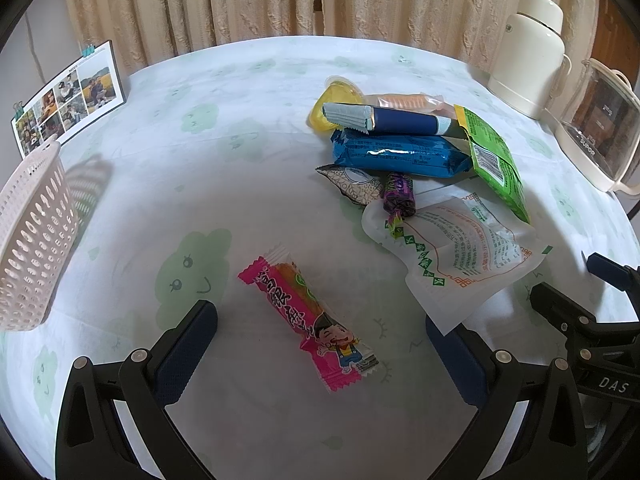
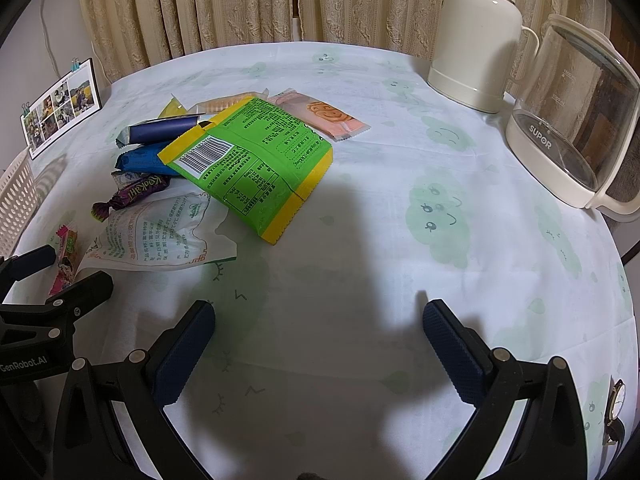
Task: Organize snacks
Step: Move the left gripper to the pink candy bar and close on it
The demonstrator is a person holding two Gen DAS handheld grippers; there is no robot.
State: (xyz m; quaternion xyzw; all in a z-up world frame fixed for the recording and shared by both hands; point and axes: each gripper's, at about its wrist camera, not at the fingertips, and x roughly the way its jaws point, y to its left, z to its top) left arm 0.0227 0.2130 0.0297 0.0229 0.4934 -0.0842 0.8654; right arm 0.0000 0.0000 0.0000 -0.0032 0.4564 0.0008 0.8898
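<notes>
A pink snack bar [image 1: 308, 320] lies on the tablecloth between the fingers of my open left gripper [image 1: 320, 320], touching neither. Behind it sits a snack pile: a white pouch [image 1: 460, 256], a purple candy [image 1: 398, 194], a blue packet [image 1: 400, 156], a navy bar [image 1: 392, 120], a green bag [image 1: 492, 156] and a yellow jelly cup [image 1: 332, 100]. A pale slotted basket [image 1: 32, 248] stands at the left edge. My right gripper [image 2: 318, 328] hangs open over bare cloth, right of the white pouch [image 2: 160, 236] and in front of the green bag [image 2: 256, 160]. An orange biscuit pack [image 2: 320, 116] lies behind that bag.
A cream thermos [image 2: 476, 40] and a glass SUPOR kettle [image 2: 576, 120] stand at the back right. A photo card [image 1: 68, 100] held by clips stands at the back left. Curtains hang behind the round table [image 2: 400, 280]. The other gripper's black frame [image 1: 584, 328] shows at right.
</notes>
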